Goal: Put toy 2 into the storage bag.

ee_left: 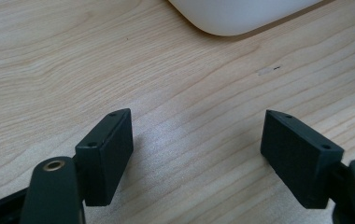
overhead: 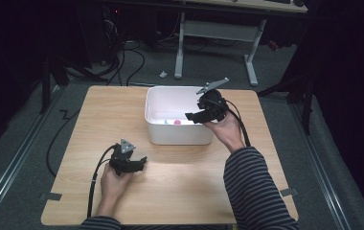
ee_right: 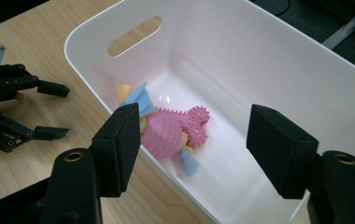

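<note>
In the high view, a white bin (overhead: 179, 130) stands at the upper middle of the frame on a wooden table (overhead: 185, 187). The right gripper (overhead: 195, 116) sits at the bin's right rim, right of centre in the frame, held by a hand with a striped sleeve (overhead: 253, 189) coming up from the lower right. A small pink toy (overhead: 177, 122) shows on the bin's floor, just left of that gripper. The left gripper (overhead: 142, 161) rests low on the table at the lower left of centre, below the bin and apart from it.

In the left gripper view, the two black jaws stand wide apart at the bottom of the frame with only bare table between them. The bin's rounded corner (ee_left: 241, 18) shows at the top edge.

In the right gripper view, the jaws are apart with nothing between them, hanging above the open bin (ee_right: 278, 60). The pink spiky toy (ee_right: 173, 128), with blue and yellow parts, lies on the bin's floor in the middle of the frame, untouched. The left gripper (ee_right: 56, 109) lies at the far left on the table.
</note>
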A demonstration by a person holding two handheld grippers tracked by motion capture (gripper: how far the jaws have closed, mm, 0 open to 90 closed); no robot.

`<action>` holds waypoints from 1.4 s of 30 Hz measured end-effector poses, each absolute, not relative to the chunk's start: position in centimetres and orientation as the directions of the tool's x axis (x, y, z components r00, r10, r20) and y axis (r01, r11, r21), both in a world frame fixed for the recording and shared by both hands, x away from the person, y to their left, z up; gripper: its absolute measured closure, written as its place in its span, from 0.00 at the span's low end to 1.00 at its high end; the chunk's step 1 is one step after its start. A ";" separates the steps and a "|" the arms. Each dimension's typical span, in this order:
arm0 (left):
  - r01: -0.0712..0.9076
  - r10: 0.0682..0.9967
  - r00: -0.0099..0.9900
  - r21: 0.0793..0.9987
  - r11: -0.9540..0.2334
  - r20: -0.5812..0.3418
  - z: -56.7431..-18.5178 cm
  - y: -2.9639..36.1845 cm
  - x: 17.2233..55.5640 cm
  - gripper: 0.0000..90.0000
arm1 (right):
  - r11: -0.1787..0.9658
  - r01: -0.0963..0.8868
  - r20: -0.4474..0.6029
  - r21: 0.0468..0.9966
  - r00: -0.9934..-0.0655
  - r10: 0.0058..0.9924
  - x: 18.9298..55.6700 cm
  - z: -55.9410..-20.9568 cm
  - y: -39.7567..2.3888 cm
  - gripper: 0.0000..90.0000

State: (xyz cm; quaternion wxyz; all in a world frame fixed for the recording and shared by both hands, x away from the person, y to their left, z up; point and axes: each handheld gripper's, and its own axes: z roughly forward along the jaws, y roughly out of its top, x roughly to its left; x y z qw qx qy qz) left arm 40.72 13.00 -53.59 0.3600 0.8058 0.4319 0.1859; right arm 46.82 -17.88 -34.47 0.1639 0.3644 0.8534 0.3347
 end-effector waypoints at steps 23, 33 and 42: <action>0.562 0.829 0.559 0.740 -0.369 -0.012 -53.6 13.0 40.7 0.28 | 0.439 0.514 -0.060 0.737 -0.597 0.800 42.6 -33.7 -24.4 0.45; 0.562 0.829 0.560 0.740 -0.369 -0.012 -53.6 13.0 40.7 0.28 | 0.408 0.513 -0.062 0.755 -0.564 0.824 40.5 -33.4 -27.2 0.46; 0.561 0.825 0.564 0.739 -0.372 -0.013 -53.6 13.1 40.6 0.28 | 0.401 0.527 -0.071 0.749 -0.539 0.839 37.9 -34.7 -29.4 0.46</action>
